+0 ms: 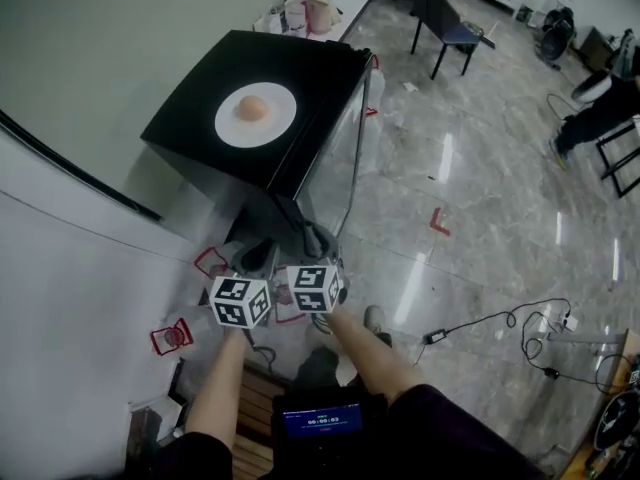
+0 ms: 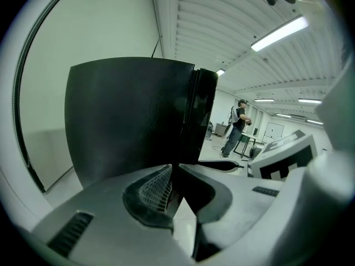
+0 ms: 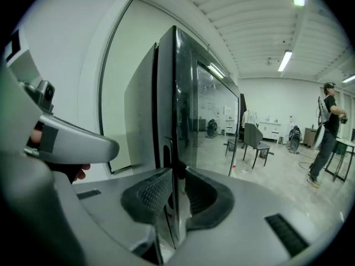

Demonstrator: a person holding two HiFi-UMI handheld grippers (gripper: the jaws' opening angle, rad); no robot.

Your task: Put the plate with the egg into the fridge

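A white plate (image 1: pixel 277 120) with a brown egg (image 1: pixel 252 109) lies on top of the small black fridge (image 1: pixel 195 118), which stands shut against the wall. Both grippers hover low at the fridge's front corner. My right gripper (image 1: pixel 316 240) (image 3: pixel 176 182) has the edge of the glass fridge door (image 3: pixel 206 115) between its pads, which press on it. My left gripper (image 1: pixel 256 256) (image 2: pixel 173 172) stays just beside it, tips together with nothing in them, facing the fridge's black side (image 2: pixel 127 115). The plate and egg show only in the head view.
A white wall runs along the left. Behind the fridge are bags (image 1: pixel 305 10) and a dark chair (image 1: pixel 445 28). Red floor markers (image 1: pixel 438 221) and cables (image 1: pixel 520 333) lie on the tiled floor. A person (image 3: pixel 327 132) stands far off to the right.
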